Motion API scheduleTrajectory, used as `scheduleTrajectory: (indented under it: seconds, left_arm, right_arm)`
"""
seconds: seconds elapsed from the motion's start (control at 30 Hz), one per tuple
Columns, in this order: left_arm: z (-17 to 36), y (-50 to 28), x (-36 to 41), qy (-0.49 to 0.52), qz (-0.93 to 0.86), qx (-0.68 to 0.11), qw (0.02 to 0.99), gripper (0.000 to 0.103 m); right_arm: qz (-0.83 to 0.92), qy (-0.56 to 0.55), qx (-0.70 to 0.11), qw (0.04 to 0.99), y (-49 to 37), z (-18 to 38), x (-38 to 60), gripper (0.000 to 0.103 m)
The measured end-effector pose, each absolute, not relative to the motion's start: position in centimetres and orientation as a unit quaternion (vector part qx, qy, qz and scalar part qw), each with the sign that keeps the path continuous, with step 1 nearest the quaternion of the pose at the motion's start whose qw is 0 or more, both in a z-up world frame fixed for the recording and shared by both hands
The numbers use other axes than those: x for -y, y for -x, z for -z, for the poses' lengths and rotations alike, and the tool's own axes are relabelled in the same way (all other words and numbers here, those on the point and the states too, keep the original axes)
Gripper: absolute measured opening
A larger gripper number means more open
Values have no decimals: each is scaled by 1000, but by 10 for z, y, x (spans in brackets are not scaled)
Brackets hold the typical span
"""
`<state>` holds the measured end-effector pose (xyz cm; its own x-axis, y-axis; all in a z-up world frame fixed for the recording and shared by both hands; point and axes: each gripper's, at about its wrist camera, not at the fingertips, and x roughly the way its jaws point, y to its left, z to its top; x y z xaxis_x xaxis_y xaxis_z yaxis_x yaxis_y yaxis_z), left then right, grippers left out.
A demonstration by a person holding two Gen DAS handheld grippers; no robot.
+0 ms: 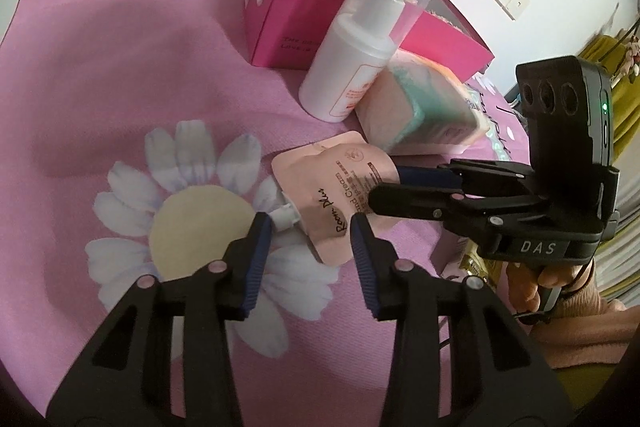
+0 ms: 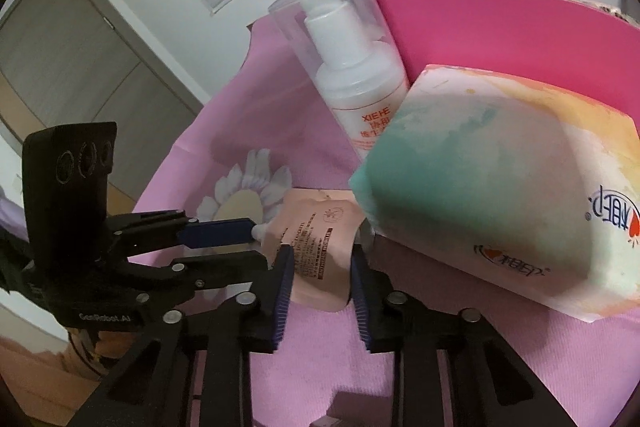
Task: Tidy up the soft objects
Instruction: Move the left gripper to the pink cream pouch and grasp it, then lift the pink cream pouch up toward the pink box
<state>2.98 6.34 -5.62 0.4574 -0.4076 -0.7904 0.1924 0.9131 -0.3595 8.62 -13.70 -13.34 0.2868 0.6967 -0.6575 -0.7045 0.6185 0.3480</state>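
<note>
A soft peach hand-cream pouch (image 1: pixel 332 187) (image 2: pixel 320 239) with a white spout lies on the pink daisy cloth (image 1: pixel 120 67). My left gripper (image 1: pixel 310 223) (image 2: pixel 260 245) straddles its spout end, one blue pad against the spout and the other against the pouch's edge. From the right, my right gripper (image 2: pixel 322 251) (image 1: pixel 386 185) is shut on the opposite end, and the pouch fills the gap between its pads. A soft tissue pack (image 1: pixel 420 107) (image 2: pixel 500 195), peach and teal, rests tilted just behind the pouch.
A white pump bottle (image 1: pixel 348 67) (image 2: pixel 352 79) leans against an open pink box (image 1: pixel 280 15) (image 2: pixel 500 31) at the back. A person's hand (image 1: pixel 532 279) holds the right gripper's handle. Past the cloth's left edge stands a grey door (image 2: pixel 80 67).
</note>
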Motion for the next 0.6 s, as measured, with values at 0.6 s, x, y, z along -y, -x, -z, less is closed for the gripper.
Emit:
scheduleTrajectory:
  seconds: [0.6]
  left_arm:
    - [20,-5,-55,105,178,-450,869,43]
  right_arm:
    - [-461,12,-362,810,-50,107,149,25]
